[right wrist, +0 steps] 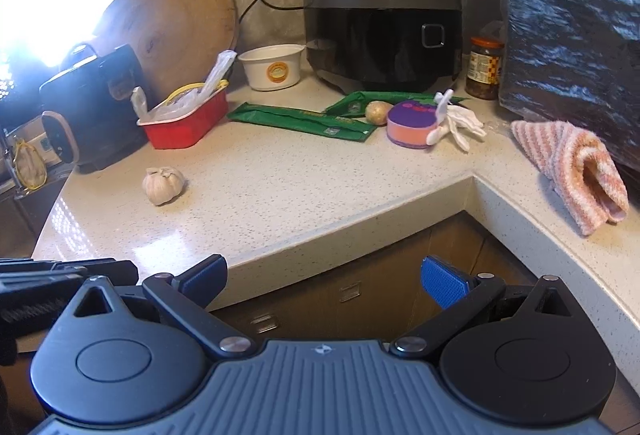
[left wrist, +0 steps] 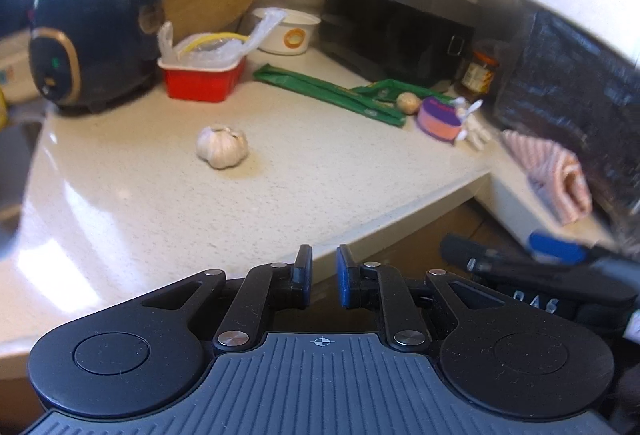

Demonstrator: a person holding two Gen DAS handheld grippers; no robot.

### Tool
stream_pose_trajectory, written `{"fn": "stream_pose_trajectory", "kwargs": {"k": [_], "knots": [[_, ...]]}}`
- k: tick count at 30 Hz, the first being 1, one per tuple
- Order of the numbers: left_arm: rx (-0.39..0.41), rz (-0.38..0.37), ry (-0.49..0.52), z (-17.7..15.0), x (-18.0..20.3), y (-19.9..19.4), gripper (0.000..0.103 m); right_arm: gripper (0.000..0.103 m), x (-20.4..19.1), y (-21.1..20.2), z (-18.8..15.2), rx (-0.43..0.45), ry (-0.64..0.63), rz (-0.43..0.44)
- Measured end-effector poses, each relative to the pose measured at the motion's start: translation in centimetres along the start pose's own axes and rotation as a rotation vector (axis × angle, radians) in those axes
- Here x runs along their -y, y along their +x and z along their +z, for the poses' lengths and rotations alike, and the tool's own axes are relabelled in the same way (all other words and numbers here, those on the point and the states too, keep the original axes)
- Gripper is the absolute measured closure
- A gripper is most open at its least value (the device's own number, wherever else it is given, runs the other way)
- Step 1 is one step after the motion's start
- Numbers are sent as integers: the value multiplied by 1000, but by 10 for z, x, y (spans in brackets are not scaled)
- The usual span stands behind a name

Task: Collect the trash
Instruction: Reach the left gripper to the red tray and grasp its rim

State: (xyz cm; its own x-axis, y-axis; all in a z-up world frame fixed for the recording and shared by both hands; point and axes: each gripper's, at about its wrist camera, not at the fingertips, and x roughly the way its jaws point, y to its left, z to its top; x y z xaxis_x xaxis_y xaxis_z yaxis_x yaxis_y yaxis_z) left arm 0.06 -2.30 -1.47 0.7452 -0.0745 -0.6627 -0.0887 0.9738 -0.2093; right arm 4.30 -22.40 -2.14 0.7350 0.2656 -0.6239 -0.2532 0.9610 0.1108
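Note:
On the pale stone counter [right wrist: 280, 187] lie two green wrappers [right wrist: 304, 121] [left wrist: 332, 93], a red tray [right wrist: 184, 125] [left wrist: 202, 79] stuffed with clear plastic, and a white paper bowl [right wrist: 272, 67] [left wrist: 290, 31]. A purple and pink round pack [right wrist: 412, 125] [left wrist: 438, 117] has crumpled white plastic [right wrist: 460, 123] beside it. My left gripper [left wrist: 323, 267] hovers over the counter's front edge, its jaws a narrow gap apart with nothing between them. My right gripper [right wrist: 326, 279] is wide open and empty in front of the counter's inner corner. Both are well short of the litter.
A garlic bulb [right wrist: 163, 185] [left wrist: 222, 147] lies loose near the front. At the back stand a rice cooker [right wrist: 380, 31], a jar [right wrist: 485, 67], a wooden board [right wrist: 172, 27] and a black appliance [left wrist: 92, 39]. A striped towel [right wrist: 576, 171] and a black bag [right wrist: 572, 47] sit right.

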Motion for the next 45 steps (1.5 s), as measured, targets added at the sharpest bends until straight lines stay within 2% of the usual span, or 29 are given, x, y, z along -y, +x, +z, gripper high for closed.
{"fn": "stream_pose_trajectory", "kwargs": {"k": [3, 8, 14, 18, 20, 25, 30, 33, 35, 38, 41, 42, 45], "knots": [[21, -2, -54, 7, -17, 1, 86, 0, 5, 13, -5, -68, -11, 12], [129, 49, -79, 38, -48, 8, 85, 0, 10, 24, -11, -98, 15, 15], [148, 111, 21, 85, -58, 55, 85, 0, 20, 37, -5, -143, 53, -78], [122, 124, 83, 94, -57, 87, 85, 0, 27, 39, 3, -141, 6, -135], [112, 105, 73, 99, -63, 96, 85, 0, 31, 42, 10, -145, 27, -160], [173, 80, 63, 134, -78, 103, 85, 0, 27, 54, 23, -145, 29, -157], [207, 86, -49, 172, -99, 128, 85, 0, 12, 60, 28, -161, 0, -125], [242, 90, -56, 186, -102, 142, 85, 0, 9, 56, 28, -158, -22, -142], [234, 113, -42, 194, -101, 156, 85, 0, 14, 53, 28, -160, -9, -164], [173, 145, -70, 204, -106, 181, 85, 0, 27, 49, 30, -150, 31, -211], [97, 90, -118, 200, -111, 199, 85, 0, 41, 46, 29, -148, 84, -239], [97, 71, -122, 196, -111, 199, 85, 0, 44, 47, 28, -151, 98, -246], [41, -27, -123, 187, -108, 199, 85, 0, 51, 49, 27, -161, 128, -247]]}}
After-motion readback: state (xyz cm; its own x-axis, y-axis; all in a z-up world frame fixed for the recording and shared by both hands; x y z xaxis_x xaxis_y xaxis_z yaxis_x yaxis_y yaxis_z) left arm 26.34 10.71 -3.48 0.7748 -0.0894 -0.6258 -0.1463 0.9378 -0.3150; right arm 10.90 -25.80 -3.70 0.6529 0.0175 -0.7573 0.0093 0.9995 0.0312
